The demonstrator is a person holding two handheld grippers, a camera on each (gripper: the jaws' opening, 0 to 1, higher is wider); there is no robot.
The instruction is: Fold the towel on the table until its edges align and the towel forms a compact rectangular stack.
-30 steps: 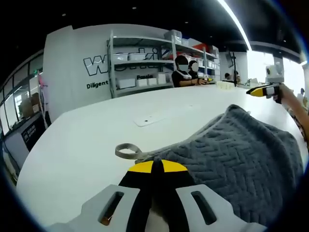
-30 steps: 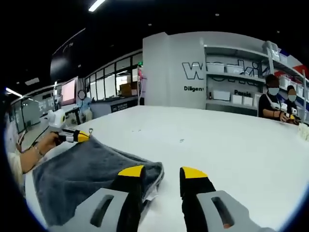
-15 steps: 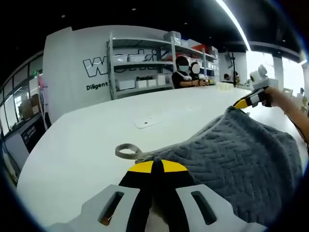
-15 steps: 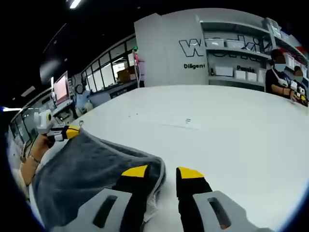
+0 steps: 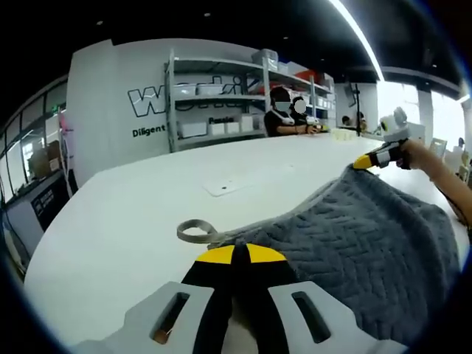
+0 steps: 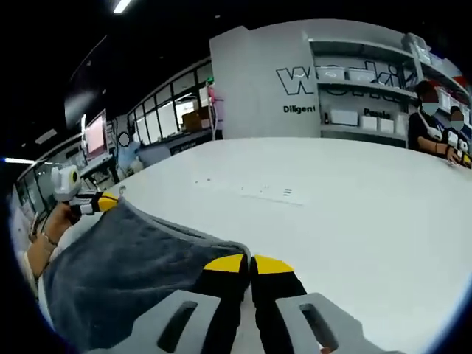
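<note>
A grey herringbone towel point(image 5: 354, 236) lies spread on the white table point(image 5: 110, 221). Its hanging loop point(image 5: 195, 230) sticks out to the left of my left gripper point(image 5: 234, 254), which is shut on the near corner. At the far corner, my right gripper point(image 5: 372, 158) shows small, held by a hand point(image 5: 420, 153). In the right gripper view, the towel point(image 6: 125, 265) stretches away to the left. My right gripper point(image 6: 247, 263) has its yellow tips pressed together on the towel's corner edge. The left gripper point(image 6: 96, 203) holds the opposite corner.
The table point(image 6: 354, 214) runs wide and bare beyond the towel, with a small flat patch point(image 5: 225, 184) on it. At the far side, people sit before grey shelves point(image 5: 214, 96) stacked with boxes. A white wall with lettering stands behind.
My right gripper's jaws have gone from open to shut at the towel's corner. The left gripper has stayed shut on its corner without moving.
</note>
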